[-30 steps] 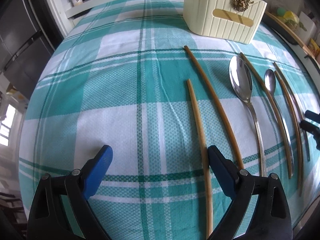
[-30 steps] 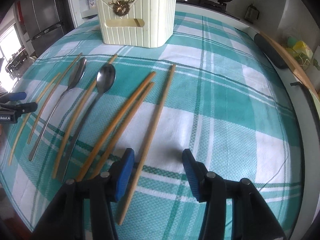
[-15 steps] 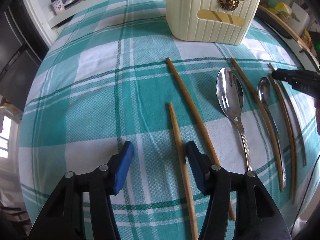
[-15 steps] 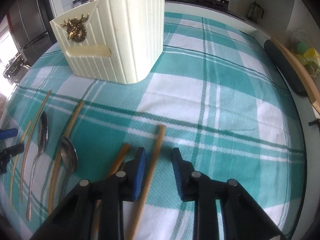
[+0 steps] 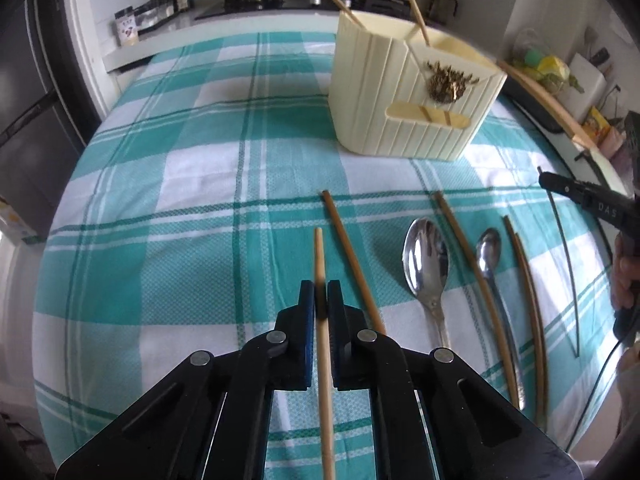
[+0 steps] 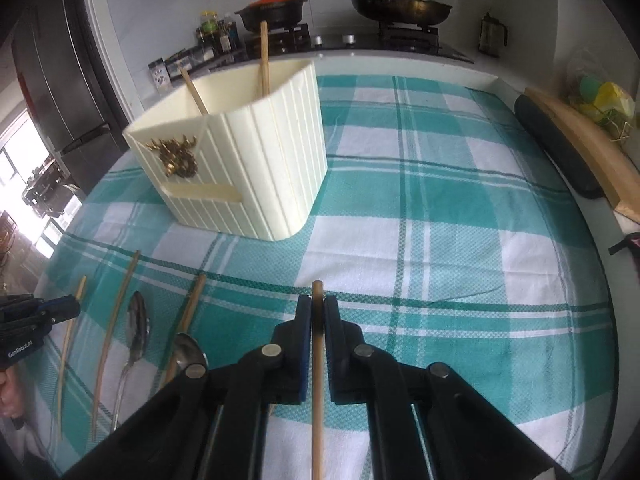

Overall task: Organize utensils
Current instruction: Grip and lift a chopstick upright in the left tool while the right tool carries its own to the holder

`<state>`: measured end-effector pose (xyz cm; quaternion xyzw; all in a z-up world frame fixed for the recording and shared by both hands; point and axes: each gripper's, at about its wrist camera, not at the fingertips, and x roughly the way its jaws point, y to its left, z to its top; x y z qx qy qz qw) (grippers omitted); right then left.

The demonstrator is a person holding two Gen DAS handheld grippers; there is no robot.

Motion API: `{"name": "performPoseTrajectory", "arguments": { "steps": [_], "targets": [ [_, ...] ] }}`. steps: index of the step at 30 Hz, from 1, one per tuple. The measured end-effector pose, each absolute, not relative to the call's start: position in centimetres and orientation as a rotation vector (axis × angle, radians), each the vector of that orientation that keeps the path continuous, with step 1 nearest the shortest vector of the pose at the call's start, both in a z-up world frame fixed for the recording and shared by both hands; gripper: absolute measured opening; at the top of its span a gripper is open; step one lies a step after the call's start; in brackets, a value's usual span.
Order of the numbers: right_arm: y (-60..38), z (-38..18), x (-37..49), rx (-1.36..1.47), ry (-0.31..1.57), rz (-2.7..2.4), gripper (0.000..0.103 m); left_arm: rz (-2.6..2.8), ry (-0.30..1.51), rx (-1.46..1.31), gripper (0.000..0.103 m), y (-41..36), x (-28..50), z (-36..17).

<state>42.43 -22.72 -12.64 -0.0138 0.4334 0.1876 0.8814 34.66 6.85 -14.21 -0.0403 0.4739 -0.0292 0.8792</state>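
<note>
Both tools have just taken a chopstick each, so the step in hand looks like the carry to the holder. The left tool (image 5: 321,300) is pressed together on a pale chopstick (image 5: 319,256), its tip pointing toward twelve o'clock in the left wrist view; the right tool (image 6: 318,316) pinches a second chopstick (image 6: 317,296) the same way. The cream ribbed holder (image 5: 384,120) stands upright on the desk's checked cloth (image 5: 160,200) at about one o'clock from the left tool and eleven o'clock from the right one, with two chopsticks already leaning inside it. Left on the cloth, at about three o'clock from the left tool, lie a darker chopstick (image 5: 352,260) just beside the held one, a large spoon (image 5: 426,268), a small spoon (image 5: 490,252) and further sticks. Next, each chopstick probably needs tipping upright over the holder's open top, one tool at a time so they do not crowd each other, then release.
</note>
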Motion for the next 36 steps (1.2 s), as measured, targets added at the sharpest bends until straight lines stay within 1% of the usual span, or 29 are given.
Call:
{"name": "performPoseTrajectory", "arguments": {
  "steps": [8,13,25,36],
  "targets": [
    [-25.2,-5.0,36.7,0.017,0.720,0.453,0.006,-0.087,0.820,-0.107,0.005,7.5,30.6,-6.9],
    [-26.3,-1.6,32.8,0.036,0.618,0.477,0.006,-0.116,0.744,-0.109,0.005,7.4,28.0,-3.9],
    [-25.8,2.2,27.0,-0.010,0.429,0.477,0.006,-0.170,0.646,-0.160,0.004,7.0,24.9,-1.0],
    [-25.1,3.4,28.2,-0.004,0.394,0.478,0.006,-0.183,0.575,-0.210,0.004,7.9,25.3,1.7]
  ]
}}
